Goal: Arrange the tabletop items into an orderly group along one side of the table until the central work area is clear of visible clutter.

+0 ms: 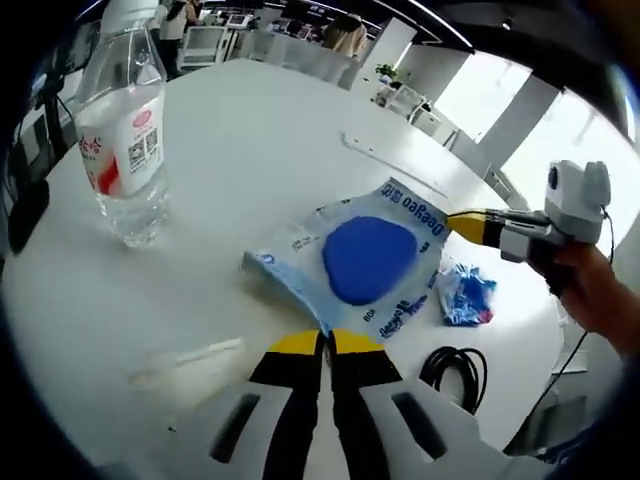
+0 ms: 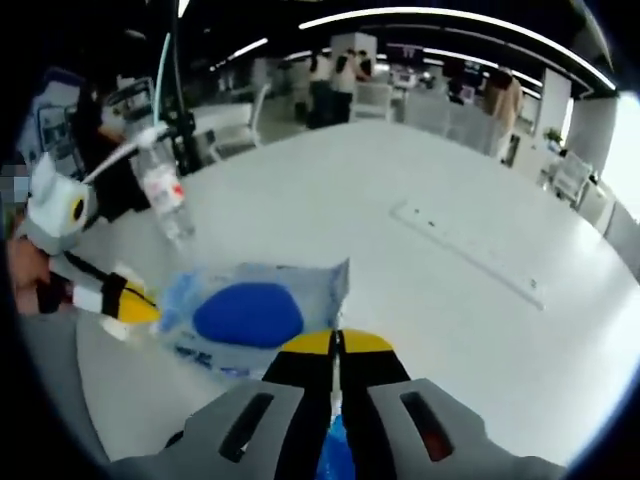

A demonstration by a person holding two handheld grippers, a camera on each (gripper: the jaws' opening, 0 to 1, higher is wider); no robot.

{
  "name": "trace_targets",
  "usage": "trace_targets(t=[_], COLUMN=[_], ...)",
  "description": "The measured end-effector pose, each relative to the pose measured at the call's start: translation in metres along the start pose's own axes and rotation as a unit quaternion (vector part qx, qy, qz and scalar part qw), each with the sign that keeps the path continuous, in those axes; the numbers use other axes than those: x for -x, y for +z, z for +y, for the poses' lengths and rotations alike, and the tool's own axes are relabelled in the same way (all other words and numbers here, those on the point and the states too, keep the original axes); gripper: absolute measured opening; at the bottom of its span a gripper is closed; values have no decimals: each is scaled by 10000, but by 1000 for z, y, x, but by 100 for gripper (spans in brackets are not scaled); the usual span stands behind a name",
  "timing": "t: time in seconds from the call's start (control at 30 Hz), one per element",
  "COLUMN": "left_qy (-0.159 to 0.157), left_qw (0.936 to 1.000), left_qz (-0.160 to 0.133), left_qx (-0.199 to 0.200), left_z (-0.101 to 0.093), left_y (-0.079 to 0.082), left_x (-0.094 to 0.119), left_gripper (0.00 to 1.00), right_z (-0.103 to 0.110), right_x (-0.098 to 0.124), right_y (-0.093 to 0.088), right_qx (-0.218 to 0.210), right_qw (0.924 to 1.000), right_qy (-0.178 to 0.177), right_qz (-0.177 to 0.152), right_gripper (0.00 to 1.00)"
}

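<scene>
Left gripper view: the left gripper (image 1: 327, 342) is rising from the lower edge with its two yellow-tipped jaws pressed together, the tips pinching the near corner of a pale blue wipes pack (image 1: 350, 262). The pack, bearing a dark blue oval lid, is lying flat on the white table (image 1: 250, 130), near the middle of the tabletop. The right gripper (image 1: 455, 224) is entering from the right, held in a person's hand (image 1: 600, 295), and its yellow tip is touching the far right edge of the same pack; from this side it cannot be told how its jaws are standing. A clear water bottle (image 1: 125, 140) with a red and white label is standing upright to the left, well apart from the pack. A small blue and white wrapper (image 1: 466, 295) is lying just beside the pack on the right, with a coiled black cable (image 1: 455, 372) near it. A clear plastic strip (image 1: 190, 362) is lying to the left of the jaws.

Right gripper view: the right gripper (image 2: 336, 344) is showing its jaws pressed together at the edge of the wipes pack (image 2: 250, 315). The left gripper (image 2: 140, 308) is reaching the pack's opposite side. The water bottle (image 2: 165, 195) is standing beyond the pack.
</scene>
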State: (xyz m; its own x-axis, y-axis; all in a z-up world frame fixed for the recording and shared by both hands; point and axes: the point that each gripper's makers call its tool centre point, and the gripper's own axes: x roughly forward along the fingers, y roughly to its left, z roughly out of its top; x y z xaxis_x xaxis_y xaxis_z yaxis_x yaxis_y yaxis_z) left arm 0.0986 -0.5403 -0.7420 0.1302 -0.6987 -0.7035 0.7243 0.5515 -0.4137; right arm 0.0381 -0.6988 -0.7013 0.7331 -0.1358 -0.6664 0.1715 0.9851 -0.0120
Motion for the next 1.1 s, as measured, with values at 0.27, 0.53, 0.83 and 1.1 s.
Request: trace_targets(t=[0.27,0.53,0.83,1.1], left_qy=[41,117,119,97], left_qw=[9997,9991,9989,9988], left_qz=[-249,-404,-369,-160], left_qx=[33,-6,-272,-446], left_z=[14,29,38,36], left_y=[31,53,65,55], left_x=[-1,4,-1,-9], left_gripper=[0,0,0,0], right_z=[11,37,59,47], right_x=[18,25,10,10], right_y=[-6,-13,-39,-53], right_qx=[-320,-591,-902,-1216], right_qw=[9993,9980,9958,9924], right_qy=[-80,-51,-93,-196], right_qz=[-151,-235,-87,2], right_gripper=[0,0,0,0])
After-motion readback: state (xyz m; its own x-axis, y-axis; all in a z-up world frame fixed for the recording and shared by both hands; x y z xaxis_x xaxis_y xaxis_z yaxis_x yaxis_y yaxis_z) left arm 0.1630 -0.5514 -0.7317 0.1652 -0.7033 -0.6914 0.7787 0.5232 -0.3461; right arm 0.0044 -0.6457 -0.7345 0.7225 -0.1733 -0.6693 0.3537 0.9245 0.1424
